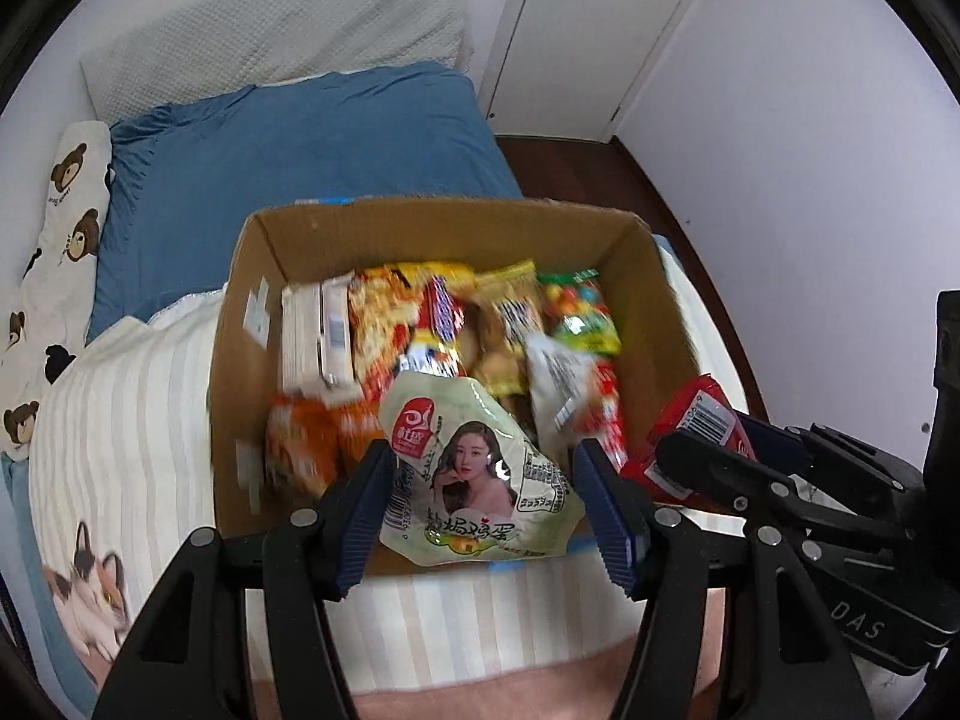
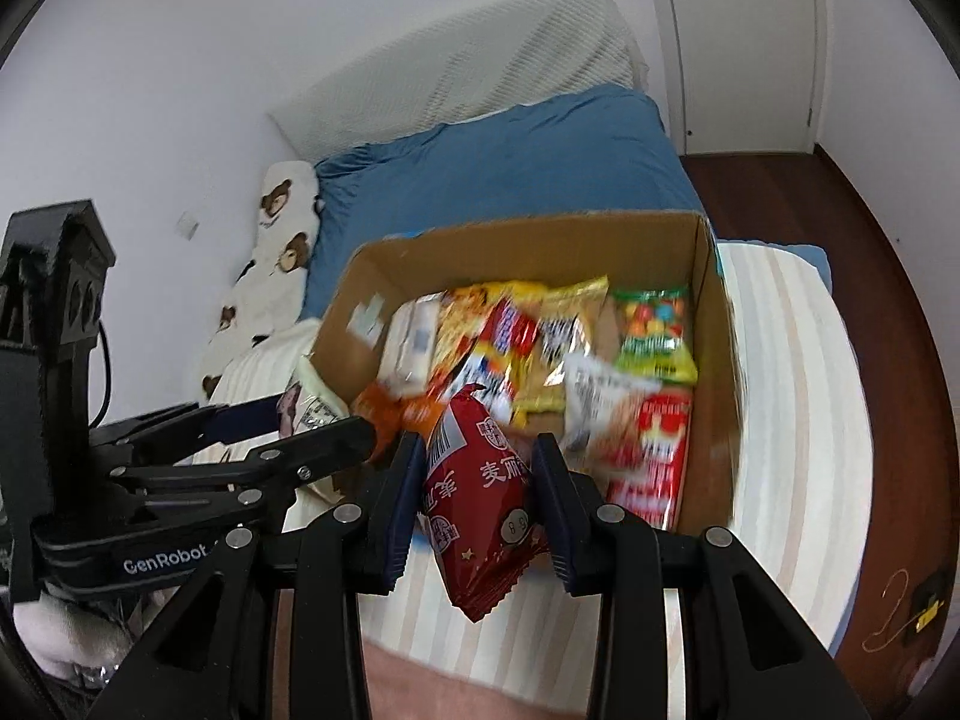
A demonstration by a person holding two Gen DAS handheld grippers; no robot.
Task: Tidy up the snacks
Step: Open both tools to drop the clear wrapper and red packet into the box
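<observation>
My left gripper (image 1: 483, 483) is shut on a pale green snack pouch (image 1: 474, 468) with a printed portrait, held over the near edge of a cardboard box (image 1: 252, 276). My right gripper (image 2: 477, 480) is shut on a dark red snack packet (image 2: 480, 498), also above the box's near rim (image 2: 711, 276). In the left wrist view the right gripper (image 1: 708, 450) shows at the right with the red packet (image 1: 696, 438). In the right wrist view the left gripper (image 2: 288, 420) shows at the left with the pale pouch (image 2: 312, 396). Several snack bags (image 1: 444, 324) lie inside the box.
The box stands on a striped cream blanket (image 1: 126, 396) over a bed with a blue sheet (image 1: 300, 138). A bear-print pillow (image 1: 60, 198) lies at the left, against the wall. A white door (image 1: 588, 12) and dark wood floor (image 2: 888, 228) are at the right.
</observation>
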